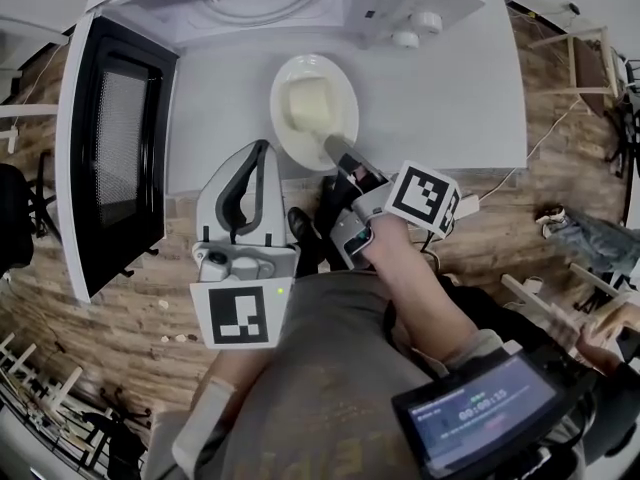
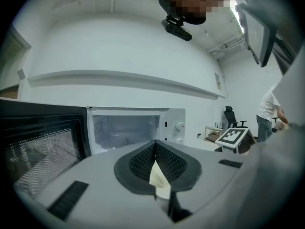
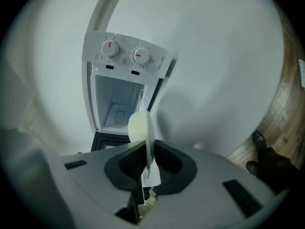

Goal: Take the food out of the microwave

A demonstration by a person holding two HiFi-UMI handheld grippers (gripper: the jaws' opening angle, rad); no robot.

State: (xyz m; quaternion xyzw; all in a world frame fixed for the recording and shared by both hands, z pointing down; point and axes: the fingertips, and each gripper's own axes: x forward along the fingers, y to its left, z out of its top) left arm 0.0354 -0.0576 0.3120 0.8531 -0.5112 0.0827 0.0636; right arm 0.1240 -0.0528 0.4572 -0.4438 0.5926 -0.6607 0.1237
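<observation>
A white plate (image 1: 313,108) bearing a pale yellow block of food (image 1: 305,101) is over the white table (image 1: 440,98), just in front of the open microwave (image 1: 250,3). My right gripper (image 1: 336,148) is shut on the plate's near rim. In the right gripper view the plate (image 3: 148,128) shows edge-on between the jaws, with the food (image 3: 136,126) on its left face and the empty microwave cavity (image 3: 118,104) beyond. My left gripper (image 1: 260,150) hangs at the table's front edge, left of the plate, shut on nothing. Its view faces the microwave cavity (image 2: 126,130).
The microwave door (image 1: 112,158) stands swung open at the left, past the table's edge. The control knobs (image 1: 418,28) are at the right. Wooden floor (image 1: 120,318) lies below the table front. A screen device (image 1: 485,408) sits at the lower right. A person (image 2: 268,113) stands far off.
</observation>
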